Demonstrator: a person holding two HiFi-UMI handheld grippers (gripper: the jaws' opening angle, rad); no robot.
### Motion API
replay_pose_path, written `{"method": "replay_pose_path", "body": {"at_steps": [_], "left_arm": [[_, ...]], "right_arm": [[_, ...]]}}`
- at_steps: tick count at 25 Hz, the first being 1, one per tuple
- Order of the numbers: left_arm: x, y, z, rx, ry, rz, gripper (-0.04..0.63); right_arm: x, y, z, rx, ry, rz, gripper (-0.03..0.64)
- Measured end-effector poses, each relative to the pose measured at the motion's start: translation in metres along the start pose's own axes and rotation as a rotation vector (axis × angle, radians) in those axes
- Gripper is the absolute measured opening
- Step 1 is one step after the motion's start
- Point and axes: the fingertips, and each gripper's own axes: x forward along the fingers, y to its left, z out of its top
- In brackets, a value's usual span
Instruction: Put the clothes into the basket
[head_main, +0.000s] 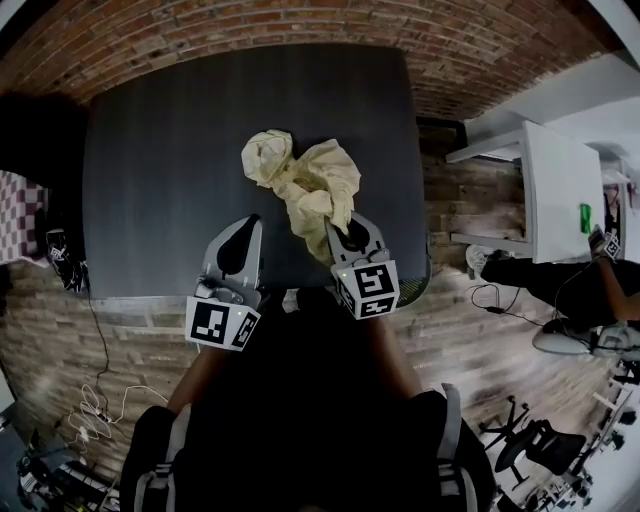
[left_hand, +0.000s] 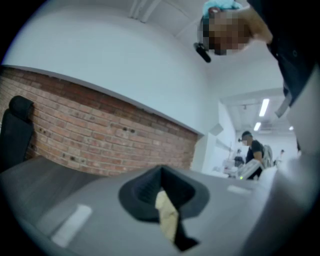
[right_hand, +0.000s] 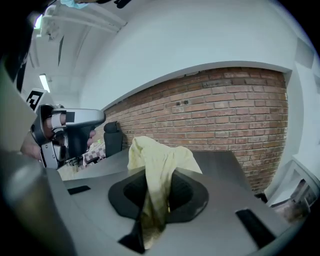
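A person works two hand-held grippers over a dark table (head_main: 160, 150) set against a brick wall (head_main: 250, 30). The right gripper (head_main: 348, 226) is clamped on a pale yellow cloth (head_main: 300, 180): its own view shows the fabric pinched between the black pads, hanging below them and rising in a fold ahead of them. From overhead, the cloth lies crumpled near the middle of the table, and its near end runs down to the right gripper's jaws at the front edge.

The left gripper (head_main: 246, 228) is beside it over the same edge, apart from the main heap of cloth. Its jaws are closed together on a small pale yellow scrap (left_hand: 166, 212) of fabric, which sticks out below the pads. Whether that scrap belongs to the cloth cannot be told from any view.

Each gripper carries a marker cube (head_main: 365, 288) at its rear, close to the person's dark sleeves. The left gripper view looks level along the wall toward a bright room, where another person (left_hand: 252, 155) stands.
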Motion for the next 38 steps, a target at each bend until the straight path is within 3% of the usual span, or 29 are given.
{"method": "replay_pose_path", "body": {"at_steps": [12,18,28,33,38], "left_arm": [[-0.006,-0.078,-0.009,0.028,0.014,-0.049,0.002],[-0.013,-0.098,-0.019,0.023,0.020,-0.115,0.003],[-0.015,-0.115,0.001,0.023,-0.024,-0.286,0.002],[-0.027,-0.112,0.001,-0.025,0.015,-0.368,0.003],[-0.037,-0.106,-0.008,-0.026,0.053,-0.451,0.002]], "right_arm": [[-0.074,-0.014,0.003,0.017,-0.080,-0.003,0.057],[-0.097,-0.012,0.001,0.008,-0.103,-0.041,0.057],[-0.145,0.003,0.024,0.043,-0.157,-0.188,0.057],[-0.170,0.020,0.033,0.071,-0.182,-0.275,0.057],[-0.184,0.037,0.039,0.085,-0.196,-0.375,0.057]]}}
